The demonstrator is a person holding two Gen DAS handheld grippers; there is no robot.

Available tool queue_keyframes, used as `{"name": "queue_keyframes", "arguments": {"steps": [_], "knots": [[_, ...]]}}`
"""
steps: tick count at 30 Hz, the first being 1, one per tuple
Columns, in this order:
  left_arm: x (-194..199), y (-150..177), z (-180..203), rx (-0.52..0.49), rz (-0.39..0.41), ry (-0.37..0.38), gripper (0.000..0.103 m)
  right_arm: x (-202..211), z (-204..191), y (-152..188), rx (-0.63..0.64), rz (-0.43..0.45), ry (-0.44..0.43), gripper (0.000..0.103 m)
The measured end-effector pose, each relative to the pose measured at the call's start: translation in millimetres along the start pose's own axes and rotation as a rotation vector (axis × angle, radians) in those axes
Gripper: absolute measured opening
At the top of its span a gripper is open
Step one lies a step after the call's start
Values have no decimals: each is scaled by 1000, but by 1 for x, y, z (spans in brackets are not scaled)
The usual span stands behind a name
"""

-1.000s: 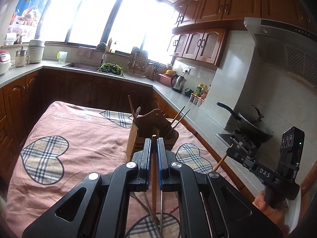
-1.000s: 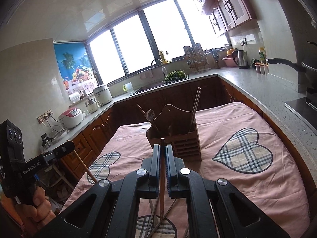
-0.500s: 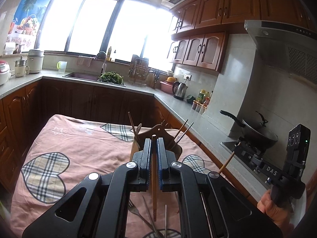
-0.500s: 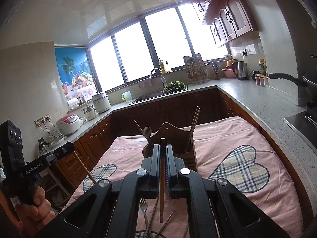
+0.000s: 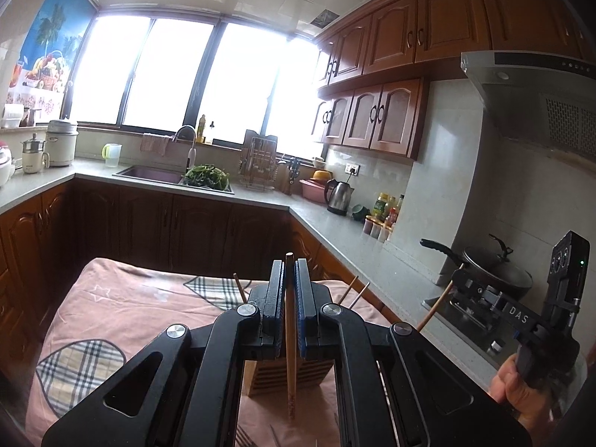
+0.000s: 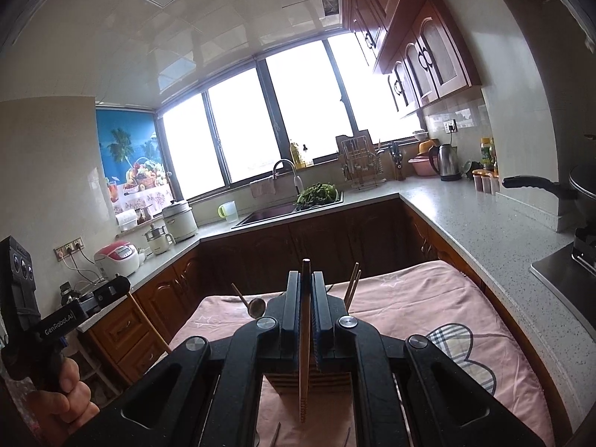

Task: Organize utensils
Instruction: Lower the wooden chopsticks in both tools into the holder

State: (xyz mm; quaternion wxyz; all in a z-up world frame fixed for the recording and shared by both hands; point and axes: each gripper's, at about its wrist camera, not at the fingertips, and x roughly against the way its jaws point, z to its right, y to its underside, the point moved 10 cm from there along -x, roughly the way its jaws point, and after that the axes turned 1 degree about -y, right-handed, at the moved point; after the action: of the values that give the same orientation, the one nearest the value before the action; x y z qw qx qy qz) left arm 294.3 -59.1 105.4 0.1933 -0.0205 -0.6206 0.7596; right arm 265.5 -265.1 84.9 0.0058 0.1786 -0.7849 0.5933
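Note:
My left gripper [image 5: 289, 266] is shut on a wooden chopstick [image 5: 289, 354] held upright, above the wooden utensil holder [image 5: 287, 378] on the pink tablecloth. My right gripper [image 6: 306, 277] is shut on another wooden chopstick [image 6: 304, 365], also upright over the same holder [image 6: 309, 381]. The holder is mostly hidden behind each gripper. Chopsticks [image 6: 352, 290] and a wooden spoon [image 6: 256, 306] stand in it. The right gripper also shows at the right of the left wrist view [image 5: 462, 287], the left one at the left of the right wrist view [image 6: 119, 287].
The table wears a pink cloth with plaid hearts [image 6: 452, 339]. Loose utensils lie on it below the grippers [image 5: 244, 437]. Counters wrap around with a sink [image 5: 149, 175], a kettle [image 5: 339, 193] and a pan on the stove [image 5: 491, 272].
Both grippers have risen and tilted upward with their chopsticks. The holder has dropped low in both views and the loose utensils on the cloth are nearly out of sight.

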Motion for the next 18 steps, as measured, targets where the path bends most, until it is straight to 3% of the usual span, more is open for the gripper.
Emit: {"name": "queue_keyframes", "arguments": {"steps": [10,18], "knots": [[-42,-27,-8,5,63,-41,5,-41,17,-39,-29,78,16,5],[-91,-11,-34,80,41,-85,4,-83,35,-23,-53,47,44,5]]}}
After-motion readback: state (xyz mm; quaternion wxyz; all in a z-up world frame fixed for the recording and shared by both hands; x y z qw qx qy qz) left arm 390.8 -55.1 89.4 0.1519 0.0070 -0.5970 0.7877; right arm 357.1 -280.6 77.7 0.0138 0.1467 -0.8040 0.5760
